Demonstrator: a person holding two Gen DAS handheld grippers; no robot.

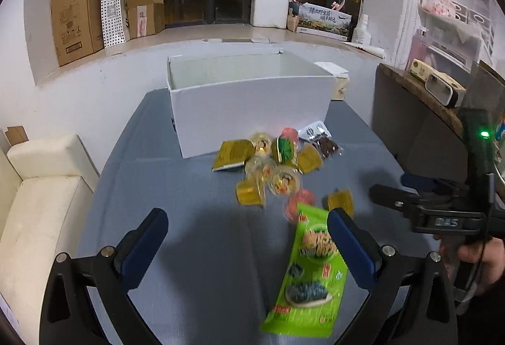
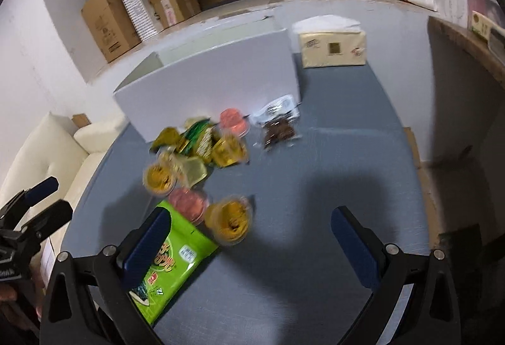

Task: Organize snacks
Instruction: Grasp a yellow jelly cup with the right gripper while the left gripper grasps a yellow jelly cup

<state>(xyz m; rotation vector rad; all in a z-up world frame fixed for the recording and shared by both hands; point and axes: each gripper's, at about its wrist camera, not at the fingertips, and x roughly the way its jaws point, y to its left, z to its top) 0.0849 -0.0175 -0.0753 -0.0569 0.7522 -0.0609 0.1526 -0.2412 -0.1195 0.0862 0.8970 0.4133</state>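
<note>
On the far left of the left wrist view we see a cream sofa (image 1: pixel 41 187) beside the table. Over the blue-grey tablecloth (image 1: pixel 176 187) hangs the left gripper (image 1: pixel 247 229), jaws spread wide and nothing between the pads, only bare cloth below. Past it the white box (image 1: pixel 249 111) stands open at the top, and we can see no snack inside it, though its floor is mostly hidden.

In front of the box lies the heap of snacks: a gold sachet (image 1: pixel 232 154), a yellow jelly cup (image 1: pixel 251 193), a pink jelly cup (image 1: pixel 300 203), and a dark snack in a clear packet (image 1: pixel 322 141) at the heap's right edge. The green seaweed packet (image 1: pixel 307 266) lies flat nearest us, running under the left gripper's right finger (image 1: pixel 352 250); whether that pad touches it, we cannot tell through the blur.

Further right comes the right gripper (image 1: pixel 401 190), seen from the side, with a hand (image 1: pixel 479 253) on its handle. From its own camera the right gripper (image 2: pixel 251 239) is fully released, holding nothing; a yellow jelly cup (image 2: pixel 230 223) sits between its fingers, apart from both pads, and its left finger (image 2: pixel 146 245) overlaps the green packet. A tissue pack (image 2: pixel 333 50) stands right of the box.
</note>
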